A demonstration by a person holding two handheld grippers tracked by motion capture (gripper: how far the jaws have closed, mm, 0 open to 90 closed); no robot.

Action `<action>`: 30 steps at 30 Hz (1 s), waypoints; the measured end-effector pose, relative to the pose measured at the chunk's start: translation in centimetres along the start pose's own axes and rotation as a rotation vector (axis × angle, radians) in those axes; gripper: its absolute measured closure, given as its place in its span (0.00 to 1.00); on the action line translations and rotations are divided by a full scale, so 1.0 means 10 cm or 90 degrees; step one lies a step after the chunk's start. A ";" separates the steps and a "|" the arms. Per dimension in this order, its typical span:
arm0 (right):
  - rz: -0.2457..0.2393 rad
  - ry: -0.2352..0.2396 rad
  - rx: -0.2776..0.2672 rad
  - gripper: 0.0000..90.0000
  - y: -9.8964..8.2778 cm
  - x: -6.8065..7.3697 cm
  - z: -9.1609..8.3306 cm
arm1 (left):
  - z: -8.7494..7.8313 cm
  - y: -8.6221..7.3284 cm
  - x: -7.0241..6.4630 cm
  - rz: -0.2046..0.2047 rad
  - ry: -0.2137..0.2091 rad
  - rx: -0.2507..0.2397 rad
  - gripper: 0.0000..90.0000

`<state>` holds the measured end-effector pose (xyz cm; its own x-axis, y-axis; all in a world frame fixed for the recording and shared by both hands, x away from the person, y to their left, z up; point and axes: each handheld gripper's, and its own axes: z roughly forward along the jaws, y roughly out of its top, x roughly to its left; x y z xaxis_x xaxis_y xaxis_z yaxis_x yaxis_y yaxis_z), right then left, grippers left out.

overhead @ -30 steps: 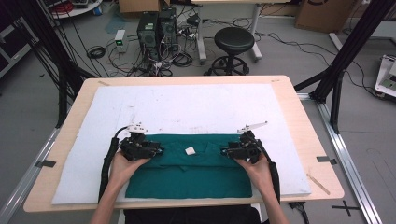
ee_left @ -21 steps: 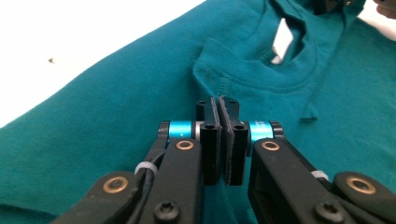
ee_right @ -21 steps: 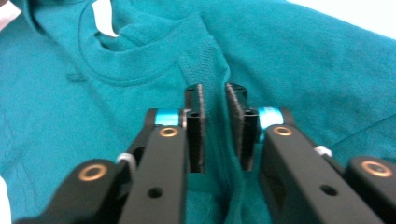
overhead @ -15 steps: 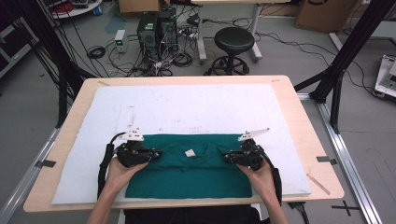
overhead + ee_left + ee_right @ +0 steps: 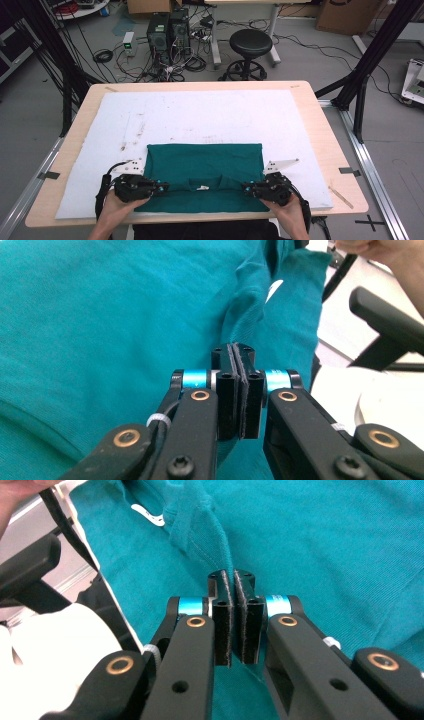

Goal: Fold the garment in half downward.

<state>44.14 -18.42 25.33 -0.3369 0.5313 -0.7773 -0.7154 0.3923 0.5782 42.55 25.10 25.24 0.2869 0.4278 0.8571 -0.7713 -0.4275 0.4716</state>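
Robotics lab or test bay. Black aluminium-profile frame [image 5: 367, 60] around a wooden table [image 5: 310, 100] topped with a white foam board [image 5: 210, 115]. Desktop computer towers [image 5: 167, 30] on bare grey floor amid tangled cables [image 5: 107, 55]. Black rolling stool [image 5: 249, 42] behind; cardboard boxes [image 5: 345, 15] along far wall.

A teal shirt [image 5: 205, 167] is lying folded into a flat rectangle on the near half of the table, centred between left and right. Its collar, with a small white label [image 5: 202, 188], is sitting along the near edge, its straight folded edge facing far.
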 end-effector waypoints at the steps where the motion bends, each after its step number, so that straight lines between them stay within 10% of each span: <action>1: -0.002 -0.002 0.004 0.97 -0.01 0.01 0.01 | 0.00 -0.01 0.00 0.000 -0.003 0.004 0.98; 7: 0.008 0.023 0.002 0.81 -0.02 0.06 -0.01 | -0.02 -0.02 0.00 -0.015 -0.017 -0.004 0.85; 14: 0.007 -0.030 -0.047 0.58 0.24 0.14 0.04 | 0.14 0.19 -0.07 0.020 0.087 -0.033 0.57; 22: -0.053 -0.098 0.021 0.45 0.25 0.27 0.36 | 0.40 0.12 -0.22 0.105 0.169 0.046 0.37; 30: -0.089 -0.109 0.057 0.44 0.16 0.33 0.42 | 0.37 0.11 -0.31 0.128 0.162 0.083 0.36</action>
<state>44.44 -12.88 24.68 -0.1237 0.5838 -0.8024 -0.6878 0.5324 0.4934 42.93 20.39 23.82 -0.0260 0.5027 0.8641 -0.7147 -0.6137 0.3356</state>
